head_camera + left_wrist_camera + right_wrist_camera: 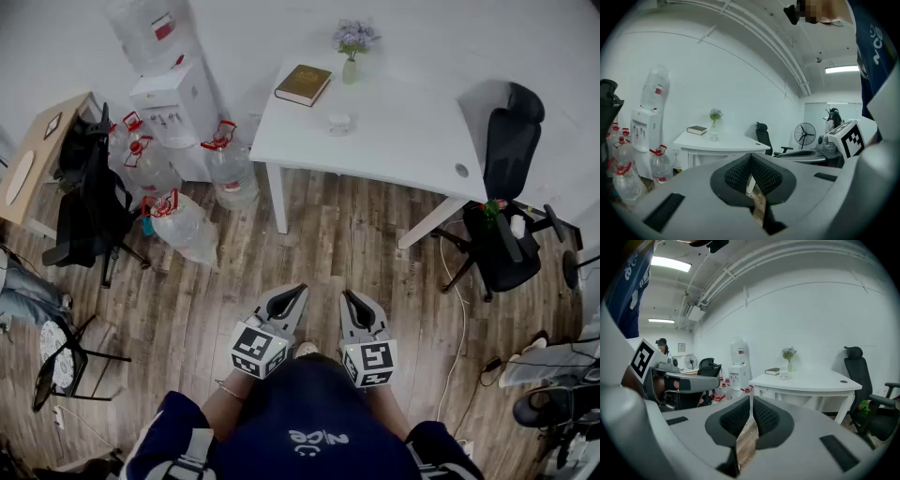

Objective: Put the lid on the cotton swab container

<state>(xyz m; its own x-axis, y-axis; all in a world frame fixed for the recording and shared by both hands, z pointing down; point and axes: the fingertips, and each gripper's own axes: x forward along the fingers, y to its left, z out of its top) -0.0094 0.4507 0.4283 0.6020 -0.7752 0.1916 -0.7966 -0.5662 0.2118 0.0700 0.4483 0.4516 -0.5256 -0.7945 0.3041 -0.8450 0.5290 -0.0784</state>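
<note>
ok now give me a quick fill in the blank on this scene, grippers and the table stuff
1. The book, vase and container all stand on the white ____.
2. The vase holds ____.
3. The left gripper and right gripper are both ____, with nothing between the jaws.
4. The red-capped bottles stand on the ____.

Missing words: table; flowers; shut; floor

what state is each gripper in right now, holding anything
left gripper: jaws closed, nothing between them
right gripper: jaws closed, nothing between them
</note>
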